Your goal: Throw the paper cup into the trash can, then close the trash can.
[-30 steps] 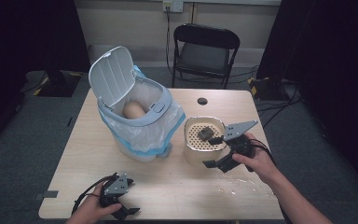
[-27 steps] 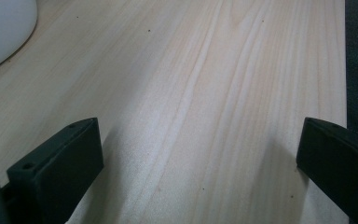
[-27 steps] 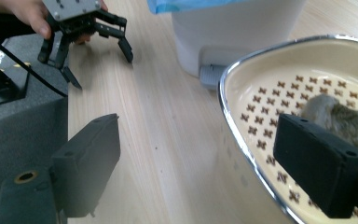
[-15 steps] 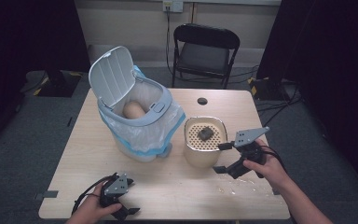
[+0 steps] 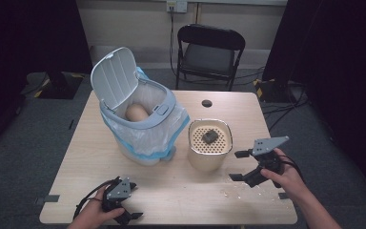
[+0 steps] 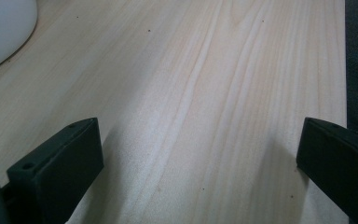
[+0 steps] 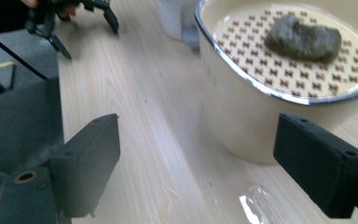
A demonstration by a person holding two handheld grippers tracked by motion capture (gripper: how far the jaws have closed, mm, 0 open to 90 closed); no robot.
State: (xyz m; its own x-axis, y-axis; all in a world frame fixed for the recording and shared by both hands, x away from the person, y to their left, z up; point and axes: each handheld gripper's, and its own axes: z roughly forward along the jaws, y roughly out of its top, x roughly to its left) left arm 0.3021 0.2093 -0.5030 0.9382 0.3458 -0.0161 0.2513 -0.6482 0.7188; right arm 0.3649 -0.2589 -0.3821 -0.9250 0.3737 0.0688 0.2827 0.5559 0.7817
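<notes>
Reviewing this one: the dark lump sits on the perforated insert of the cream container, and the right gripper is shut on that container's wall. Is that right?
Not quite. The dark lump does sit on the perforated insert of the cream container, but the right gripper is open and holds nothing. The right gripper view shows its jaws wide apart, short of the container's wall; the high view shows it off to the container's right.

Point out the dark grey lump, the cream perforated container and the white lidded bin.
Dark grey lump (image 7: pixel 303 38), right gripper view, its top surface.
Cream perforated container (image 5: pixel 204 161), high view, its front wall.
White lidded bin (image 5: pixel 115 78), high view, the raised lid's inner face.
</notes>
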